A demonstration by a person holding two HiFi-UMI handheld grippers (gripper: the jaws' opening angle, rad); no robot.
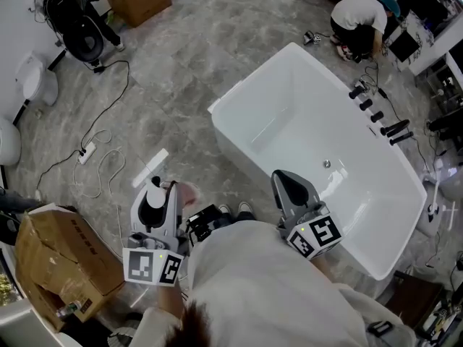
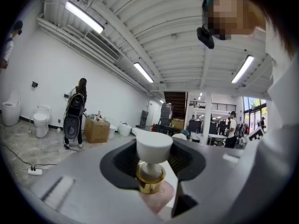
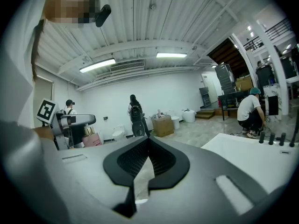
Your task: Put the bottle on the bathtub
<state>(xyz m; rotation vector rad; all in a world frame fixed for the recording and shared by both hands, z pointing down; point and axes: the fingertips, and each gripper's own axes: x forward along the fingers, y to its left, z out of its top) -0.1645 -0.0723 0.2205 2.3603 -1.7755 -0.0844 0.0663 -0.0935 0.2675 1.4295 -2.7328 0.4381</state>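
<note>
Over the grey stone floor (image 1: 188,56), at about 11 o'clock from the person's body, the left gripper (image 1: 160,192) holds the pump bottle (image 2: 156,197) with its jaws pressed against the bottle's two sides. The left gripper view shows the bottle upright between the pads: white pump head (image 2: 153,146) on top, gold collar (image 2: 150,182) under it, pink body lowest. The bottle is off the white bathtub (image 1: 246,92), out to the left of the tub's near long rim and apart from it. The right gripper (image 1: 283,181) sits at about 1 o'clock, just at that near rim — its jaws are drawn together with nothing between them. Black tap fittings (image 1: 376,114) line the tub's far rim toward 2 o'clock. Beyond them, at 1 o'clock, a person (image 1: 359,19) crouches on the floor. A torn cardboard box (image 1: 54,255) lies at 9 o'clock, and a white power strip (image 1: 86,152) with loose cables lies at about 10 o'clock.
</note>
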